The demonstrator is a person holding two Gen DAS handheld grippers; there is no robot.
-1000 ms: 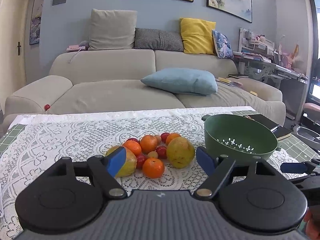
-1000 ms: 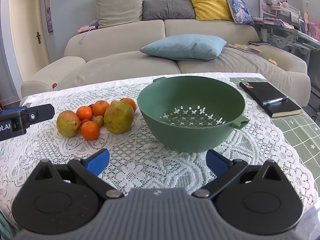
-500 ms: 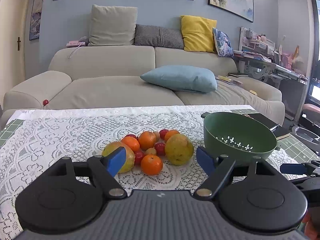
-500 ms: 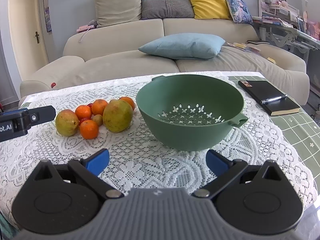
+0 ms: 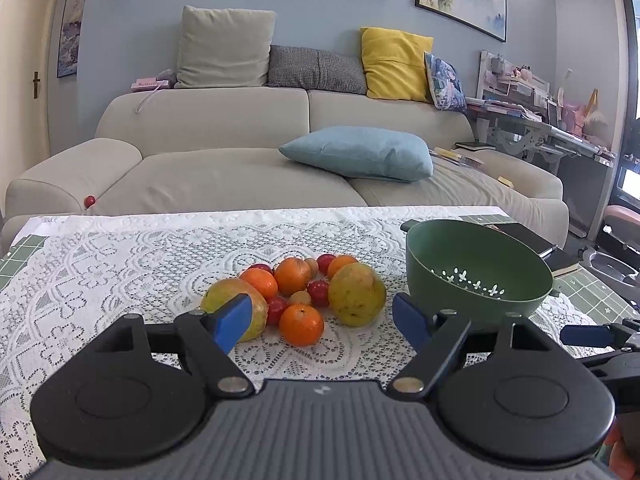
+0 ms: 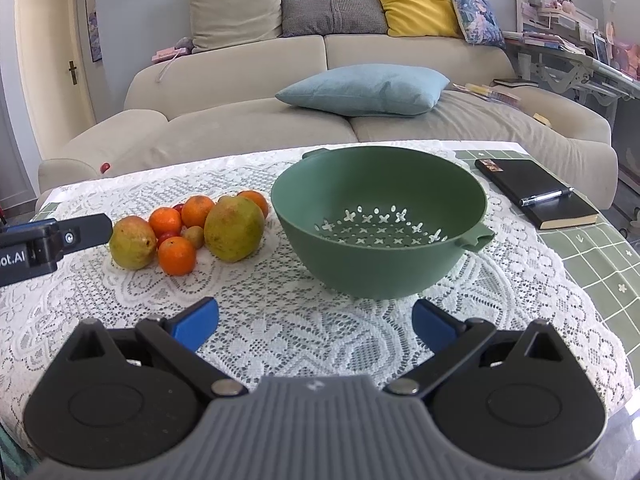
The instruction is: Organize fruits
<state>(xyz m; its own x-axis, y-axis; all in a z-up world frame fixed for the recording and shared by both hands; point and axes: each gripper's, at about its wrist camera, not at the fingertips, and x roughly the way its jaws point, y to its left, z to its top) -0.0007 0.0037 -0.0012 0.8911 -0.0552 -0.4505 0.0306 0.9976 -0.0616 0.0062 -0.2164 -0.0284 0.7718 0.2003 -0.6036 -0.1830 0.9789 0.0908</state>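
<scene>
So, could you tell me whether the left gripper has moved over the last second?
Yes. The left gripper has lowered slightly: the table's far edge sits closer to the sofa cushions, and the fruit pile looks flatter.

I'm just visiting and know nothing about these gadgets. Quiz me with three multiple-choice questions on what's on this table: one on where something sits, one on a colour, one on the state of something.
1. Where does the fruit pile lie relative to the colander in the right wrist view?
A. inside it
B. to its left on the lace cloth
C. on the notebook

2. What colour is the colander?
A. green
B. white
C. red

3. How does the left gripper stand?
A. shut on an orange
B. shut on nothing
C. open, holding nothing

Answers:
1 B: the fruits rest on the cloth beside the colander, whose inside shows only its perforated bottom.
2 A: its wall and rim are green.
3 C: its blue fingertips stand wide apart with nothing between them; the right gripper is open too.
</scene>
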